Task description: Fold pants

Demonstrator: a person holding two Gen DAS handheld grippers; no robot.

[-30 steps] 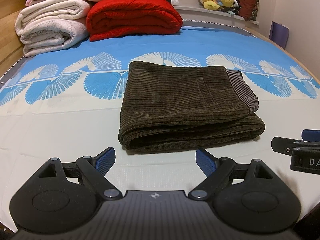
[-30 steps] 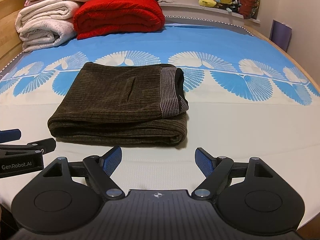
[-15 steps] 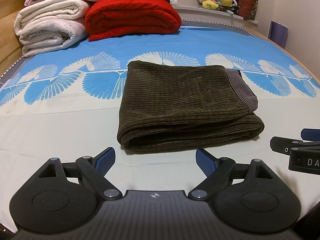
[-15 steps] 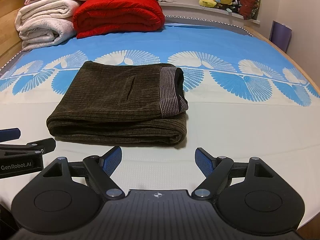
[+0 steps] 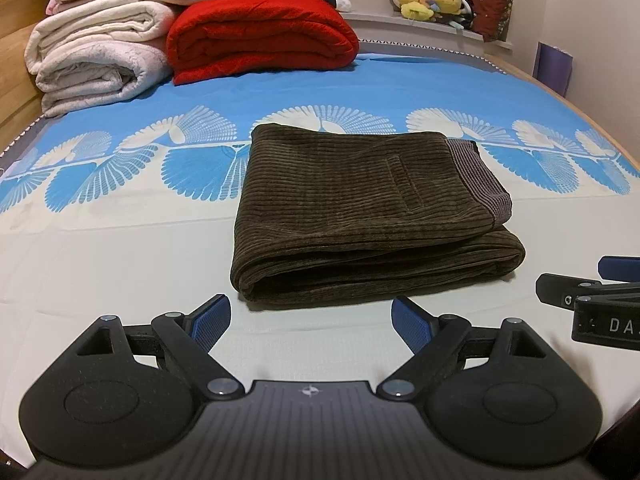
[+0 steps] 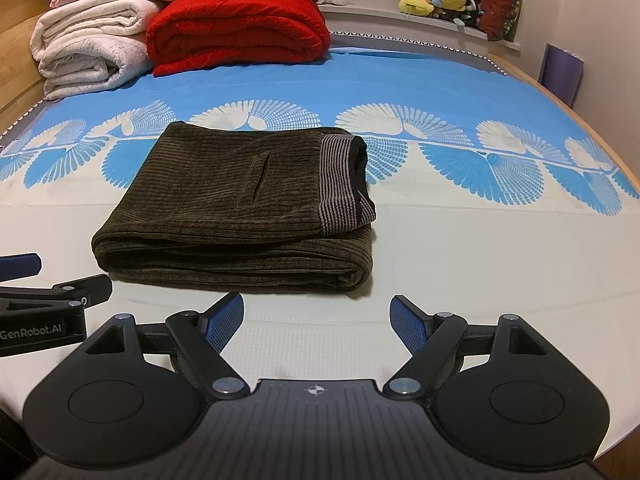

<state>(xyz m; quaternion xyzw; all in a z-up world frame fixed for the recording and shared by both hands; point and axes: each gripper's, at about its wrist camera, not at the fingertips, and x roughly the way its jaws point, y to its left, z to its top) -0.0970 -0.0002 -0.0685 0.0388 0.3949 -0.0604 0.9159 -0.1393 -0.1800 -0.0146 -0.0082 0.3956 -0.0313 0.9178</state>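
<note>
pants: brown corduroy pants [image 5: 360, 208] sit in a compact rectangle mid-bed on the blue fan-print sheet [image 5: 400, 84], striped waistband on top at the right, looks basically done
left gripper: left gripper [image 5: 310, 318] held back just short of the near fold, fingers spread, nothing in them
right gripper: right gripper [image 6: 318, 318] same deal, spread and empty, parked beside the left one
why: both backed off, probably so the stack isn't disturbed
background: red blanket [image 5: 260, 36] and white quilts [image 5: 96, 60] stacked far off at the headboard end, well clear

Even indoor light, sharp, fisheye-curved edges
</note>
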